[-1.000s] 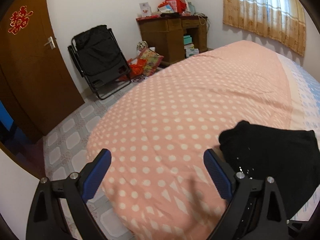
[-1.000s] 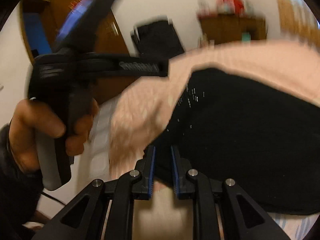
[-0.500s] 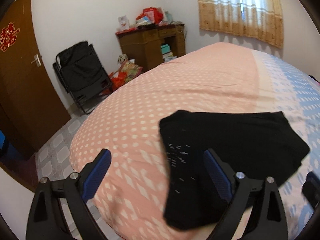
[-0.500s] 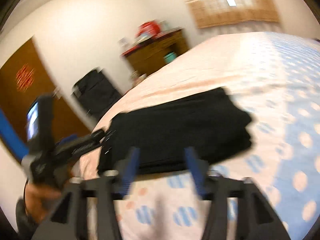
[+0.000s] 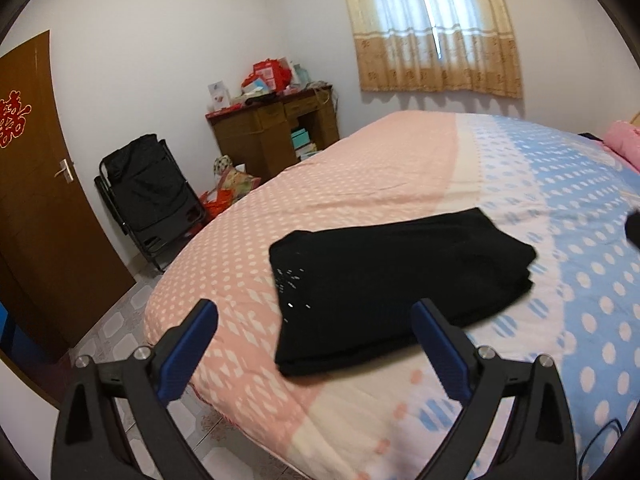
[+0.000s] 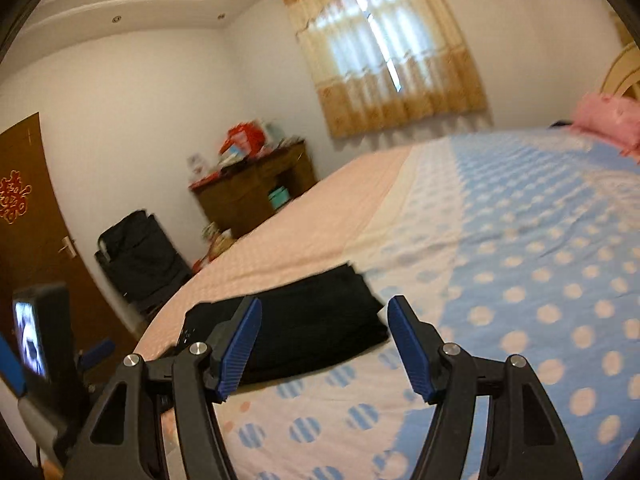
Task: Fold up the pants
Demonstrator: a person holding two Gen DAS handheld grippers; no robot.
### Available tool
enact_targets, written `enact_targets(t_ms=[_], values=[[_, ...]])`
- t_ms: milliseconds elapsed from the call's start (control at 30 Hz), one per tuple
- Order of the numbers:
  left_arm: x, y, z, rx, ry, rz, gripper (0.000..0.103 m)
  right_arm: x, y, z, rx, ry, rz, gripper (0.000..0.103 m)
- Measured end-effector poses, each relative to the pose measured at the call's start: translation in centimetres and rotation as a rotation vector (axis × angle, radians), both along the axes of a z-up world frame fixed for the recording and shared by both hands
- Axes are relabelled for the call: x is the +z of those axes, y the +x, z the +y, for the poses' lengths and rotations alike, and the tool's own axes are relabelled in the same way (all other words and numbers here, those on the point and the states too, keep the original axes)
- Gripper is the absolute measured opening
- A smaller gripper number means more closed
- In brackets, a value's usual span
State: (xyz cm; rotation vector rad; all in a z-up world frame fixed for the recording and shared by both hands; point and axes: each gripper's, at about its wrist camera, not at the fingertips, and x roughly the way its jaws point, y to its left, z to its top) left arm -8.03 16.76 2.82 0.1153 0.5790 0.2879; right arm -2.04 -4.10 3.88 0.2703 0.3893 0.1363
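Though dark — pants folded flat.

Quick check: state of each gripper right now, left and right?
Left gripper: open, holding nothing; folded black pants lie beyond it.
Right gripper: open, holding nothing.

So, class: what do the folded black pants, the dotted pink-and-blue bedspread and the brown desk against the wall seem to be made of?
Folded black pants: probably a soft matte knit or cotton; no sheen, limp stacked layers.
Dotted pink-and-blue bedspread: woven printed fabric, likely cotton; matte, faint creases.
Brown desk: looks like wood or wood veneer with a dull varnish; too distant to be sure.
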Motion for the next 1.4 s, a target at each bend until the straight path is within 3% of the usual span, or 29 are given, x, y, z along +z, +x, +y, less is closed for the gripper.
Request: enact_targets(t_ms=[167, 300, 700, 1400], values=[[0.3, -1.6, -1.1, -0.025, -0.005, -0.026, 0.101, 1.9, -2.9, 0.2, -0.054, -0.055, -0.107, 0.071], [0.9, -2.6, -1.2, -0.027, -0.003, -0.056, 0.102, 2.4, -4.4, 0.5, -0.042, -0.041, -0.139, 0.072], [1.9, -4.0, -1.3, -0.032, -0.042, -0.092, 0.103, 3.0, -5.9, 1.0, -0.043, -0.057, -0.173, 0.073], [1.9, -4.0, -1.6, -0.019, -0.008, -0.086, 0.103, 2.3, -5.7, 1.0, -0.044, -0.059, -0.152, 0.073]])
